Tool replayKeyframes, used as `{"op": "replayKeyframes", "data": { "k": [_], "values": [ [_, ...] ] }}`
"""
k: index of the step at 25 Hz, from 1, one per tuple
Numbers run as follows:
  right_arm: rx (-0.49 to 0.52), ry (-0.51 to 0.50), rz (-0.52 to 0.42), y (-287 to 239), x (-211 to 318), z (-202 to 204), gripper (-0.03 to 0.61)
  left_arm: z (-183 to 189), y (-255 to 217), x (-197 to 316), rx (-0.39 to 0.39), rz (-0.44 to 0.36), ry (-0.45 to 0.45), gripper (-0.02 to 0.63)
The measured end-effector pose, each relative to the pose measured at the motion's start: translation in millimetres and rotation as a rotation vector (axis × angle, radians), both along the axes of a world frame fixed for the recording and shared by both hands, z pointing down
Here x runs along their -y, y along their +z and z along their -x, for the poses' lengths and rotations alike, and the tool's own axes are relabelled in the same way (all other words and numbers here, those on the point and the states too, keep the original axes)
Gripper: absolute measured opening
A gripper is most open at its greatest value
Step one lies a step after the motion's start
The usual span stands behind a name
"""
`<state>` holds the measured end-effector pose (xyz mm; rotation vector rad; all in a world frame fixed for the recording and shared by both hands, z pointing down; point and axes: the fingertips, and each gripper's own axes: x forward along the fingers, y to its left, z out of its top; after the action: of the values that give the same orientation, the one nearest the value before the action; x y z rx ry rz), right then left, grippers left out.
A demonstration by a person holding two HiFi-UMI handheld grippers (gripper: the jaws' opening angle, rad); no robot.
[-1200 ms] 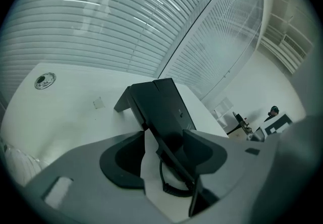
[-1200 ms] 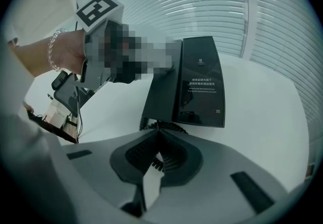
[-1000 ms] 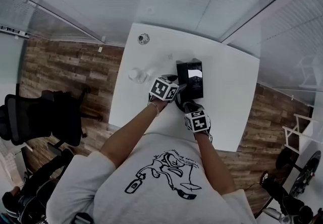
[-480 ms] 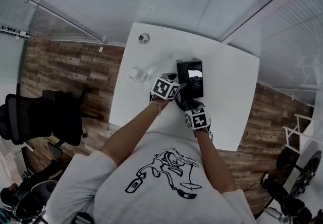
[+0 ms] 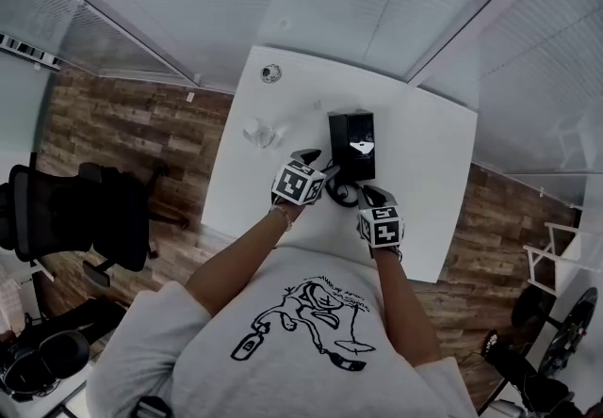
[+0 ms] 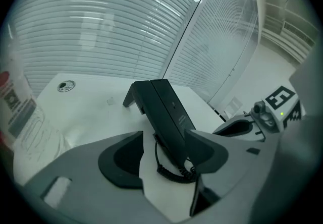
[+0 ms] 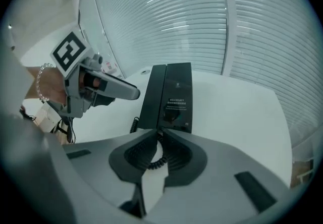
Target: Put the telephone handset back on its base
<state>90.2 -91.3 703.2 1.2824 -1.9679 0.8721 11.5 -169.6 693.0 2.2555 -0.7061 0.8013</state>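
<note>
Handset (image 7: 153, 96) just ahead; right claw (image 7: 159, 131) shut, low

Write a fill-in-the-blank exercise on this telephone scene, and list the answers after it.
The telephone stands on a ___ table.
In the head view, the handset lies along the ___ side of its base.
A coiled ___ trails from the telephone's near end.
The jaws of the right hand-held gripper are ___.
Answers: white; left; cord; shut.
</note>
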Motion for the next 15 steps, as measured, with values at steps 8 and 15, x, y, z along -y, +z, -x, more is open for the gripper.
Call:
{"op": "replayKeyframes", "data": {
  "k": [8, 15],
  "values": [
    [0.000, 0.040, -0.131, -54.3, 0.8, -34.3, 0.008, 12.1, -46.2, -28.0, -0.079, -0.096, -0.083, 0.218],
    [0.021, 0.028, -0.269, -117.9, -0.1, -47.9, 0.008, 11.3, -97.0, -45.9, -0.141, -0.202, -0.151, 0.175]
  ]
}}
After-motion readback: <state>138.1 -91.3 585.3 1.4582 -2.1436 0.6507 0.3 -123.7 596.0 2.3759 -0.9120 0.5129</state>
